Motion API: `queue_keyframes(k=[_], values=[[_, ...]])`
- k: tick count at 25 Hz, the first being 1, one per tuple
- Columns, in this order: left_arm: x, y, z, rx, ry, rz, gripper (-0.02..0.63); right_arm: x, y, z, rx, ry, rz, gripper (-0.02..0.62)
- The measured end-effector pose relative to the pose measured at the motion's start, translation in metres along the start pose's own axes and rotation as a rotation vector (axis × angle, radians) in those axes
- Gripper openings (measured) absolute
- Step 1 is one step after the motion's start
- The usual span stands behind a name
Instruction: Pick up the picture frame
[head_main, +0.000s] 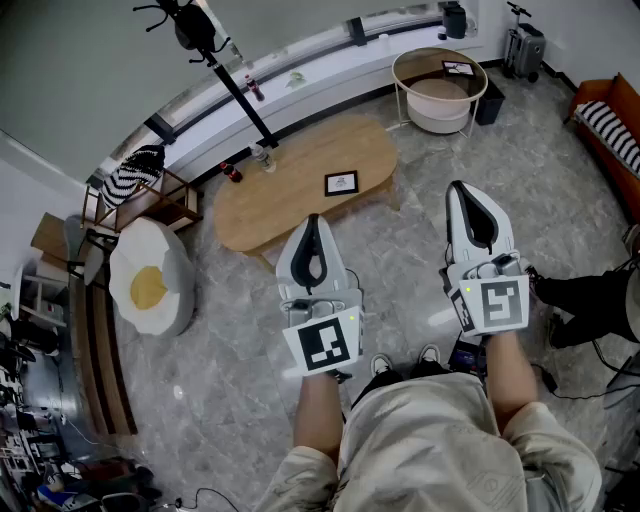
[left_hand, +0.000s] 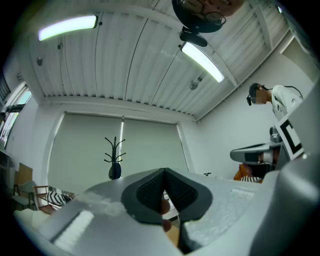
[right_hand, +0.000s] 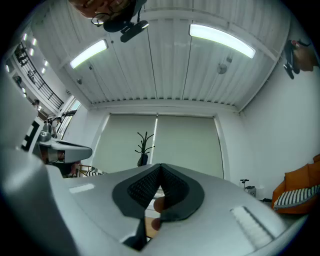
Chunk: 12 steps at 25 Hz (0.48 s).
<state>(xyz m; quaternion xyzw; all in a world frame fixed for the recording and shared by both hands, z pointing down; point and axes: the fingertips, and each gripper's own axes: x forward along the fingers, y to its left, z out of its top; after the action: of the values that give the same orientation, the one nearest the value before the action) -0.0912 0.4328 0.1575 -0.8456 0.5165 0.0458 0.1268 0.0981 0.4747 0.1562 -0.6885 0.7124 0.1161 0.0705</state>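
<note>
The picture frame (head_main: 341, 183), small, black-edged with a white face, lies flat on the oval wooden coffee table (head_main: 290, 195) ahead of me. My left gripper (head_main: 312, 238) is held in the air short of the table's near edge, its jaws shut and empty. My right gripper (head_main: 462, 199) hangs to the right of the table, over the floor, also shut with nothing in it. In the left gripper view the left gripper (left_hand: 164, 176) has its dark pads meeting at the tips; the right gripper (right_hand: 160, 169) in the right gripper view looks the same. Neither gripper view shows the frame.
A bottle (head_main: 265, 160) and a dark can (head_main: 233, 172) stand at the table's far left. A round white side table (head_main: 438, 88) sits at the back right, an egg-shaped cushion (head_main: 150, 278) at left, a coat stand (head_main: 215, 60) behind, an orange sofa (head_main: 610, 130) at far right.
</note>
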Motion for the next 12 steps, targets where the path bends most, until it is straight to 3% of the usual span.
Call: queue_keyframes(k=[12], values=[[0.015,-0.037,-0.003,0.008,0.003,-0.007,0.005,-0.006,-0.038,-0.009,0.038,-0.005,-0.017,0.002]])
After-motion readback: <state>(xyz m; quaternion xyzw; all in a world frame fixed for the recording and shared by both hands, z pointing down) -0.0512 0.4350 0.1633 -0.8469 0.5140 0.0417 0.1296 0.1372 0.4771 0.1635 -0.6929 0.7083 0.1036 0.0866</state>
